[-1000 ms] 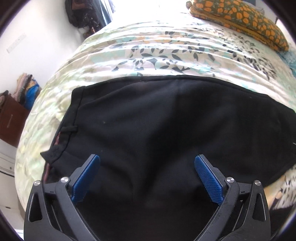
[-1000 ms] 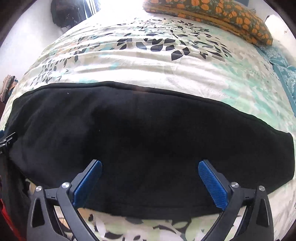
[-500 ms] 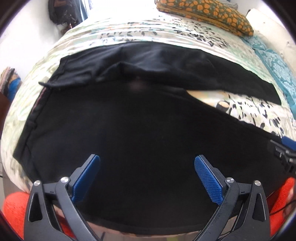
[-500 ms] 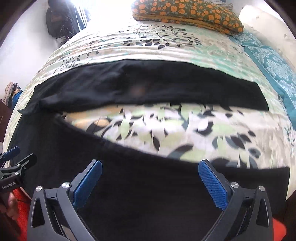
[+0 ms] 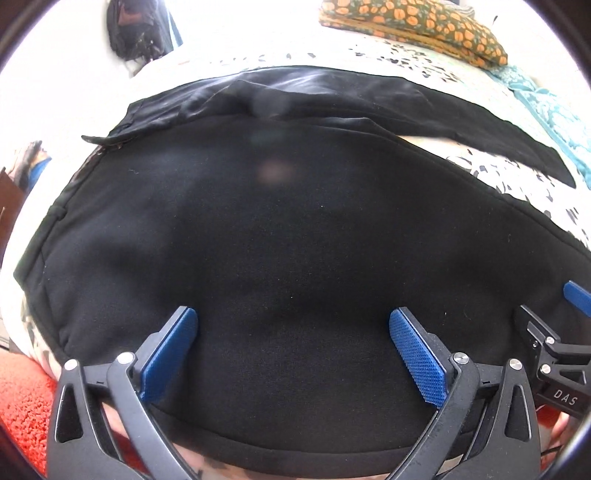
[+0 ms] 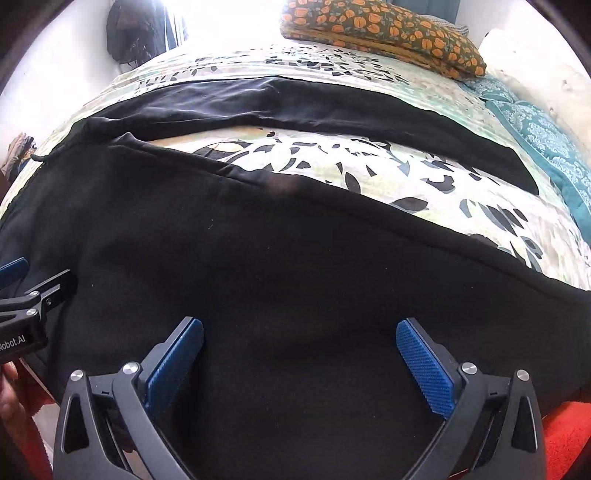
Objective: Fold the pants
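Note:
Black pants (image 5: pixel 280 236) lie spread on a leaf-print bedspread (image 6: pixel 332 162), the two legs apart in a V with bedspread showing between them. The near leg (image 6: pixel 295 288) hangs over the bed's front edge; the far leg (image 6: pixel 332 107) stretches toward the right. My left gripper (image 5: pixel 291 332) stands open over the seat and waist area, nothing between its blue pads. My right gripper (image 6: pixel 299 343) is open above the near leg. Each gripper shows at the edge of the other's view: the right gripper (image 5: pixel 554 332), the left gripper (image 6: pixel 26 295).
An orange-patterned pillow (image 6: pixel 380 33) lies at the far end of the bed, a teal blanket (image 6: pixel 535 133) at the right. Red carpet (image 5: pixel 26 402) shows below the bed's front edge. A dark bag (image 5: pixel 136 26) hangs by the far left wall.
Both grippers have drawn back toward the bed's front edge, still open. A second ago the pants lay doubled; now the legs are spread apart with bedspread between them.

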{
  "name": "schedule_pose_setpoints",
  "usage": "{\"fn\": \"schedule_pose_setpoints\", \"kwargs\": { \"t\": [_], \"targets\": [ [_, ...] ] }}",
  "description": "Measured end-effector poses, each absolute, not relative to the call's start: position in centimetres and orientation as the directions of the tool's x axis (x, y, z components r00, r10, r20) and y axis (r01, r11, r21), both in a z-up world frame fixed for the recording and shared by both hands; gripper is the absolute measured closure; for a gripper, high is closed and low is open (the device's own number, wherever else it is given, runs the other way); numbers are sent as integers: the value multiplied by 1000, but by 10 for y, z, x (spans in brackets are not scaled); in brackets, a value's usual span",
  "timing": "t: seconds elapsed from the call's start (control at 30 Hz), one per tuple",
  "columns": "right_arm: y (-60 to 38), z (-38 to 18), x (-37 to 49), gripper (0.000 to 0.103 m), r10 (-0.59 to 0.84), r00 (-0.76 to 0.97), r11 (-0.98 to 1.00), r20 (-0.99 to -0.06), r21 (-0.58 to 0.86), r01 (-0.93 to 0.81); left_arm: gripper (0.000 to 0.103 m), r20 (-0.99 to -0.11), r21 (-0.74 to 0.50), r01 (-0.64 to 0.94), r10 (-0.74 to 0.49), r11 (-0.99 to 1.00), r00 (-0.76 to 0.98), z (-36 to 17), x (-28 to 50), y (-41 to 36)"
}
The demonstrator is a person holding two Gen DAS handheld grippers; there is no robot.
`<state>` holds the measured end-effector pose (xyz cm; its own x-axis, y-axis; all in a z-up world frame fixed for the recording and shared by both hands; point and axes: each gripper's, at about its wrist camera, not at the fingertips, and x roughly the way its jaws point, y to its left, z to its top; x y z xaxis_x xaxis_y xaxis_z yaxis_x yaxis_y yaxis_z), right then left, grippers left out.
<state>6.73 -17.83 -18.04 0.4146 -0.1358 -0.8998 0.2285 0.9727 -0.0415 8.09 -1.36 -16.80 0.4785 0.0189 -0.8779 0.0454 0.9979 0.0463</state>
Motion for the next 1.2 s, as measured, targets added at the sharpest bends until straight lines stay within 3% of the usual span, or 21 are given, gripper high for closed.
{"fn": "schedule_pose_setpoints", "kwargs": {
  "t": [1.2],
  "targets": [
    [-179, -183, 70, 0, -95, 460, 987, -883, -23, 159, 0, -848, 95, 78, 40, 992, 529, -172, 76, -13]
  ]
}}
